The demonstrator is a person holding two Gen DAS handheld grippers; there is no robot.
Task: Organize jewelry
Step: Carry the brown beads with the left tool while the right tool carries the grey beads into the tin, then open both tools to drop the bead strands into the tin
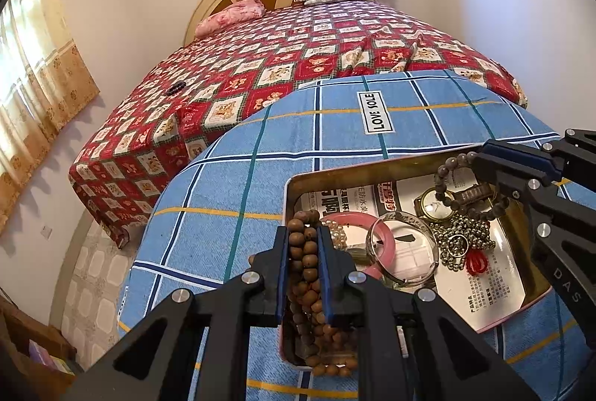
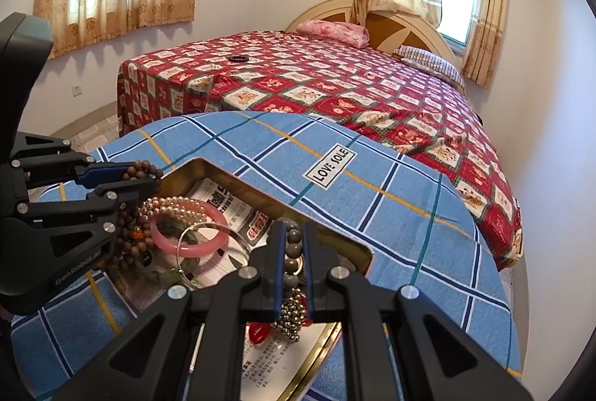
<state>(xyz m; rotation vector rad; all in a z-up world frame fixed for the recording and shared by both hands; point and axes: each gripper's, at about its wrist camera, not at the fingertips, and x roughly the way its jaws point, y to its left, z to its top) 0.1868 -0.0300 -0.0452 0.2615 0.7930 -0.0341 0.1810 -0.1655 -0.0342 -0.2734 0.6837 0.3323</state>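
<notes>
A gold metal tin lined with printed paper sits on a blue plaid cloth. My left gripper is shut on a brown wooden bead strand over the tin's left end. My right gripper is shut on a grey-brown bead bracelet above the tin's right side. In the tin lie a pink bangle, a clear bangle, pearls, a gold watch, metallic beads and a red charm.
The blue plaid cloth carries a "LOVE SOLE" label. Behind it is a bed with a red patterned cover; a dark bracelet lies on it. Curtains and walls surround.
</notes>
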